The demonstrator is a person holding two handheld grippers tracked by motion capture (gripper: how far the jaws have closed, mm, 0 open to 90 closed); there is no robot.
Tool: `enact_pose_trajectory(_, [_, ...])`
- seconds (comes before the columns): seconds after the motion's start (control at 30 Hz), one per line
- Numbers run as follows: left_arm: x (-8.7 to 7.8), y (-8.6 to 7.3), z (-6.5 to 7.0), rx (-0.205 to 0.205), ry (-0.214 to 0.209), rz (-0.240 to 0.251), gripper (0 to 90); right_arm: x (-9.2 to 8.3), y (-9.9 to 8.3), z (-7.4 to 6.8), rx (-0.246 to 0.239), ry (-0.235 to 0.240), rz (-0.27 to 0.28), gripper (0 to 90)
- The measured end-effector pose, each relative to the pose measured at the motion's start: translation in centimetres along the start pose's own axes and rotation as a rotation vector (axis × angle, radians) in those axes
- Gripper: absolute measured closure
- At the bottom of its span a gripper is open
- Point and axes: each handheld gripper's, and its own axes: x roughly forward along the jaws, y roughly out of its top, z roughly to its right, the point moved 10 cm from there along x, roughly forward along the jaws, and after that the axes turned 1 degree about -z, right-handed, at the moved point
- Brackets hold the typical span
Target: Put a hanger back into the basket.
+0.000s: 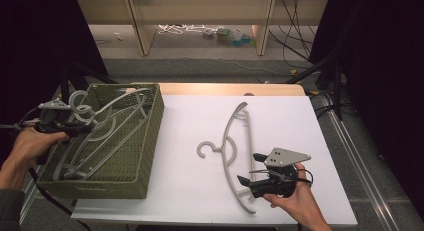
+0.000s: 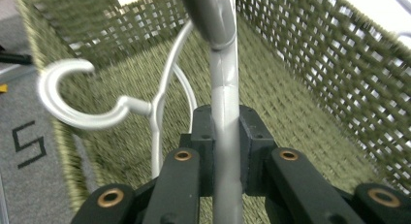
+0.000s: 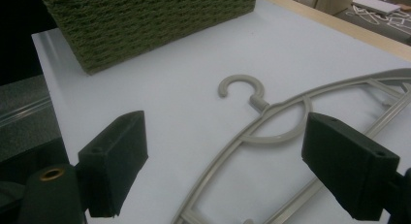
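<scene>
A grey plastic hanger (image 1: 106, 123) (image 2: 224, 73) hangs over the green woven basket (image 1: 100, 188) (image 2: 339, 64) at the table's left, with my left gripper (image 1: 86, 128) (image 2: 225, 134) shut on one of its bars. A second grey hanger (image 2: 72, 107) leans inside the basket, its hook (image 1: 80, 99) sticking over the far left rim. A third grey hanger (image 1: 232, 151) (image 3: 271, 132) lies flat on the white table. My right gripper (image 1: 250, 168) (image 3: 228, 156) stands open just above this hanger's near end, jaws wide on either side of its neck, touching nothing.
The white tabletop (image 1: 190, 121) ends in a wooden strip (image 1: 225, 88) at the back. Beyond it are floor, shelf legs and cables. Black curtains close both sides. The basket's woven side (image 3: 145, 20) shows ahead in the right gripper view.
</scene>
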Motion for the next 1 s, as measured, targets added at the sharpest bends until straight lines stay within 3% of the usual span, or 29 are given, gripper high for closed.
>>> enact_pose_trajectory(0.27, [2.7,-0.8,0.9,-0.017,-0.032,-0.044,79.3,0.1,0.0,-0.1,-0.008,0.004,-0.002,17.6])
enact_pose_trajectory(0.43, [2.8,-0.9,0.5,-0.054,-0.041,-0.022,78.9,0.1,-0.1,-0.1,-0.009,0.006,-0.004,17.6])
enact_pose_trajectory(0.57, [3.5,-1.7,0.1,-0.061,0.002,-0.049,77.9,0.1,-0.1,-0.2,-0.005,0.006,-0.005,17.6])
enact_pose_trajectory(0.7, [4.0,-2.0,-0.8,-0.108,0.029,-0.036,74.8,0.2,-0.2,-0.2,-0.010,0.007,-0.009,17.6])
enact_pose_trajectory(0.83, [4.1,-2.2,-1.2,-0.131,0.035,-0.038,73.3,0.3,-0.3,-0.1,-0.002,0.007,-0.010,17.6])
enact_pose_trajectory(1.0, [4.3,-2.4,-1.8,-0.159,0.083,-0.049,69.4,0.3,-0.4,-0.1,-0.002,0.011,-0.014,17.6])
